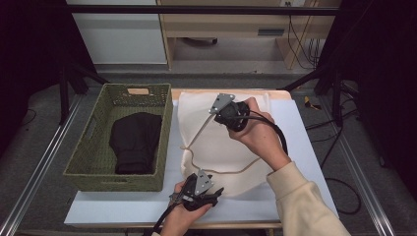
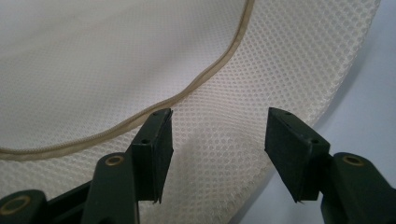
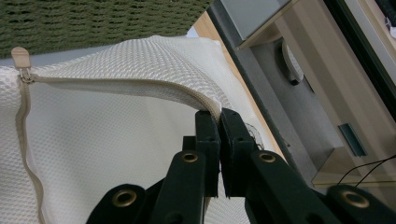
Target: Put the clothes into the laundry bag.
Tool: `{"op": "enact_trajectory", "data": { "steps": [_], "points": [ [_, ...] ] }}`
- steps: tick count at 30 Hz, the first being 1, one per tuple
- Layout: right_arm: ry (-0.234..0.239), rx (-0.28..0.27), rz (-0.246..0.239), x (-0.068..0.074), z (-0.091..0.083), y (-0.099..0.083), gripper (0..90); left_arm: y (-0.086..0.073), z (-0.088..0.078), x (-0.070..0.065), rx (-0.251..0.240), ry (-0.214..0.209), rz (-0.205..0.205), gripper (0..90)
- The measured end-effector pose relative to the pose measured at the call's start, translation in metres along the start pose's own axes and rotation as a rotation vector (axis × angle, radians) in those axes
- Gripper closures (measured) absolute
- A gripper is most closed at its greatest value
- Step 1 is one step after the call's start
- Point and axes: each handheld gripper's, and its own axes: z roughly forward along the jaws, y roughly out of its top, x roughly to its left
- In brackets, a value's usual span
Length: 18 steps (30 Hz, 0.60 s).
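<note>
Scanning L to R from the high view: green woven basket [image 1: 118, 167] sits on the L side of the tabletop [image 1: 305, 128], w/ a black folded garment [image 1: 134, 142] lying inside it. Basket's R wall is just beside the cream mesh laundry bag [image 1: 223, 157], which lies flat across the middle of the tabletop. Bag's zipper [image 1: 196, 132] is undone, its tan edge looping across the mesh.

My left gripper [image 1: 209, 196] is at the near edge of the bag, close to the tabletop's front. In the left gripper view its jaws stand well apart, nothing between them; mesh [image 2: 219, 154] lies under and between them, w/ the zipper seam [image 2: 205, 77] curving past the L jaw. Pale tabletop [image 2: 369, 93] shows at R beyond the bag's rounded edge.

My right gripper [image 1: 216, 110] is at the far part of the bag, hand [image 1: 258, 135] wrapped round it, cream sleeve [image 1: 305, 201] coming in from bottom R. In the right gripper view its jaws are pressed together on the bag's zipper edge [image 3: 212, 108], pinching the mesh rim, which looks lifted a bit so the opening gapes. Zipper pull tab [image 3: 20, 58] sits at far L of that view, at the end of the seam. Basket weave [image 3: 102, 18] shows behind the bag; wooden furniture [image 3: 317, 84] beyond the tabletop at R.
</note>
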Motion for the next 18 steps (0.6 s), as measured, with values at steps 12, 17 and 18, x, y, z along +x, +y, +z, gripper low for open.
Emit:
{"op": "enact_trajectory", "data": {
  "steps": [12, 17, 18],
  "points": [
    [-0.017, -0.006, -0.013, 0.002, -0.005, -0.001, 87.2, 0.004, -0.001, 0.003, -0.015, -0.005, 0.012, 41.8],
    [-0.013, -0.031, 0.008, 0.005, -0.005, -0.006, 87.2, 0.014, -0.015, 0.002, -0.040, -0.007, 0.029, 37.8],
    [-0.008, -0.048, 0.023, 0.005, -0.005, -0.009, 87.2, 0.019, -0.022, 0.002, -0.050, -0.007, 0.036, 35.3]
  ]
}}
